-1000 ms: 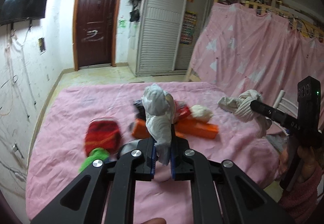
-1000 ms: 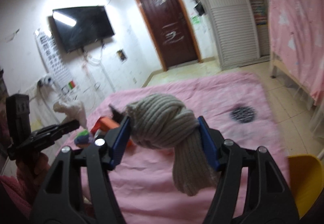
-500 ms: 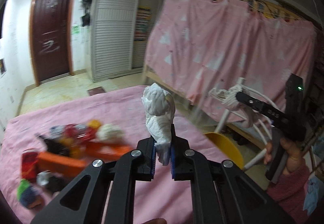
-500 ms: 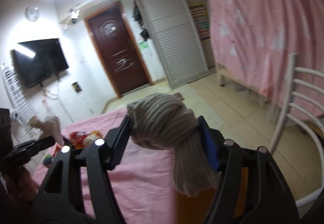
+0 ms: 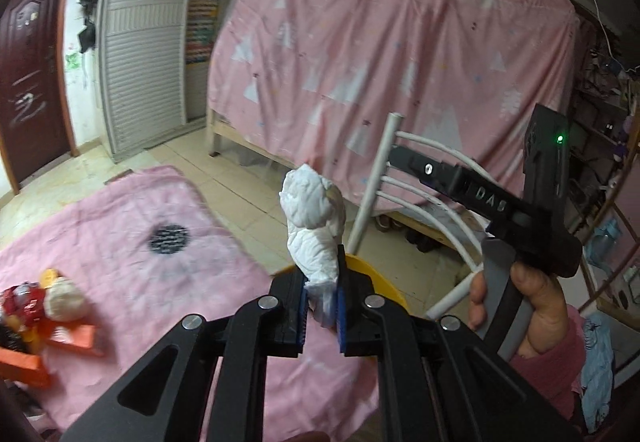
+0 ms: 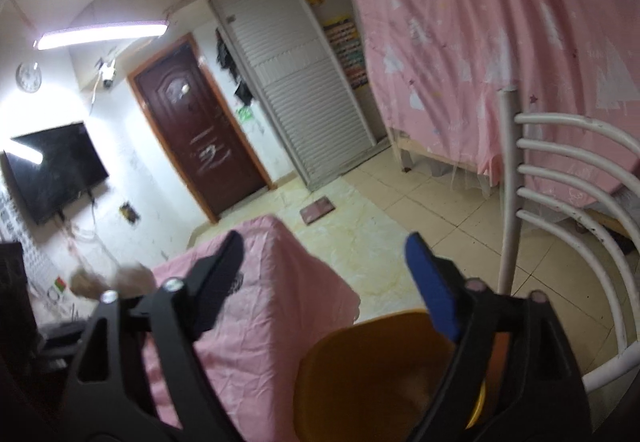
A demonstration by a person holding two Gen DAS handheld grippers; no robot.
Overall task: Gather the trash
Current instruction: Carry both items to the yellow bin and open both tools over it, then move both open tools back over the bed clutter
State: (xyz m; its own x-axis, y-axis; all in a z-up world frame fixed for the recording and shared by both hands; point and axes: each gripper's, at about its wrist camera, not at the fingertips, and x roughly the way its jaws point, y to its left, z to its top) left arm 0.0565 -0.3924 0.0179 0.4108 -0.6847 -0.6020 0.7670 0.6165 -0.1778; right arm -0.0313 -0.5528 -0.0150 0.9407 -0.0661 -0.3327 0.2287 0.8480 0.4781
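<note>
My left gripper (image 5: 322, 302) is shut on a crumpled white wad (image 5: 314, 218), which stands upright above the pads. Just behind it shows the rim of a yellow bin (image 5: 370, 274) beside the bed. My right gripper (image 6: 324, 246) hangs over the same yellow bin (image 6: 380, 362). Its jaws are opening and nothing is between them. A blurred beige patch (image 6: 412, 388) lies inside the bin. In the left wrist view a hand (image 5: 532, 306) holds the right tool at the right. More trash lies on the pink bedsheet (image 5: 132, 282): a red packet (image 5: 24, 298), a pale wad (image 5: 64, 302) and an orange box (image 5: 72, 338).
A white metal chair (image 6: 560, 202) stands right beside the bin. Behind it a pink curtain (image 5: 380, 62) covers a bunk bed. The tiled floor (image 6: 420, 210) runs to a white wardrobe (image 6: 304, 114) and a brown door (image 6: 196, 130). A TV (image 6: 52, 170) hangs on the left wall.
The right jaws have spread and the beige knitted bundle has left them. Both views have swung from the bed towards the chair and yellow bin. The left gripper still holds the white wad.
</note>
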